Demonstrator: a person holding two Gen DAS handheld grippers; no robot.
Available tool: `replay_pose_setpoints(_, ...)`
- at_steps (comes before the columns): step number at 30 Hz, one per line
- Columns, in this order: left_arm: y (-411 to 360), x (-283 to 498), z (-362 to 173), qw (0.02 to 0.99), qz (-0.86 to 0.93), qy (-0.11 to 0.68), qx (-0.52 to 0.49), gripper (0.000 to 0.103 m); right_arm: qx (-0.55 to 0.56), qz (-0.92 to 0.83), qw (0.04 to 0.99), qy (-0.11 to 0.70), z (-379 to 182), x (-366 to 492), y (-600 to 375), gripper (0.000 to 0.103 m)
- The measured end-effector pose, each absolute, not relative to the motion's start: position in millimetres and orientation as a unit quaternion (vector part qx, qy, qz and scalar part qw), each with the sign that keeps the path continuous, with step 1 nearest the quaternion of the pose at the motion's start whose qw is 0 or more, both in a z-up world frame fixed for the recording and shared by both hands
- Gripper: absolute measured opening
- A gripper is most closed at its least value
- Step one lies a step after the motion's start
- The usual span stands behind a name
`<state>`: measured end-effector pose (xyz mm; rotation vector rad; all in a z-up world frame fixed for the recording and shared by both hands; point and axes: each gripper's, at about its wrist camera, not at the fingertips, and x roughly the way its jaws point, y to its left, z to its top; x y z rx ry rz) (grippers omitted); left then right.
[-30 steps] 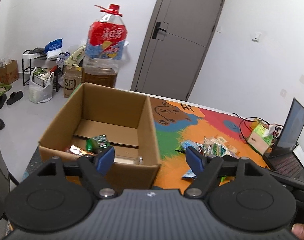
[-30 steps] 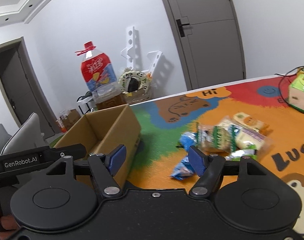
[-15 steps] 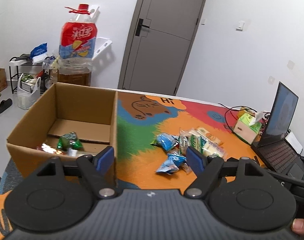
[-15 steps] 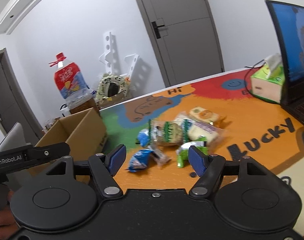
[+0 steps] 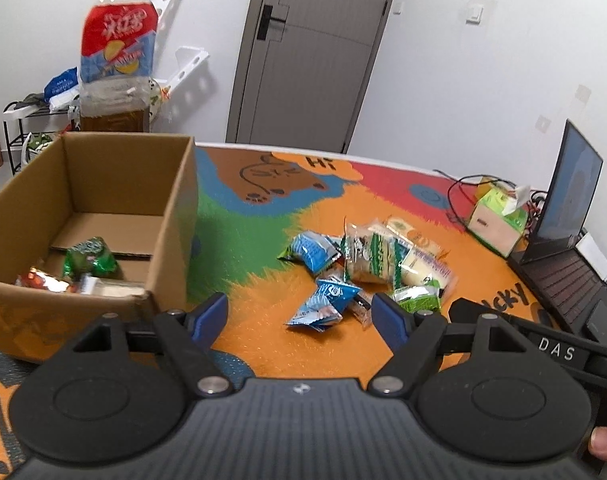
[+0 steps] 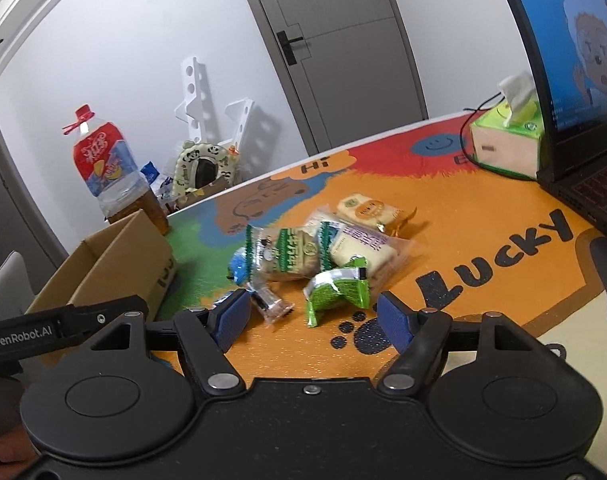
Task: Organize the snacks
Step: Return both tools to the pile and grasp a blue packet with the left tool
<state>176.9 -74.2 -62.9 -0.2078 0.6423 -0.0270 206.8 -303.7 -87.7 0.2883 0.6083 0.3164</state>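
A pile of snack packets (image 5: 367,260) lies on the colourful mat; it also shows in the right wrist view (image 6: 323,252). A blue packet (image 5: 323,304) lies nearest my left gripper (image 5: 299,320), which is open and empty just short of it. A green packet (image 6: 337,288) lies just ahead of my right gripper (image 6: 311,320), which is open and empty. The open cardboard box (image 5: 175,216) stands at the left with a few packets (image 5: 87,260) inside; in the right wrist view the box (image 6: 103,264) is at the left.
A large oil bottle (image 5: 117,64) stands behind the box. A tissue box (image 6: 507,140) and an open laptop (image 6: 575,80) sit at the right with a black cable (image 5: 459,188). The mat (image 6: 483,220) covers the table.
Both grippers have swung right, away from the box and toward the snack pile. The pile is now closer and centred in both views. Both stay open.
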Motion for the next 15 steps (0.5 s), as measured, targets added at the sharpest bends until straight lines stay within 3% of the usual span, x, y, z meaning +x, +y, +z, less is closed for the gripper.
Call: replay_pose_setpoints(15,-92,218,-91,0.932,-0.017,0.349,-0.091,0.077,0.145,0.155,0.921,0.326,-114,243,-302,0.071)
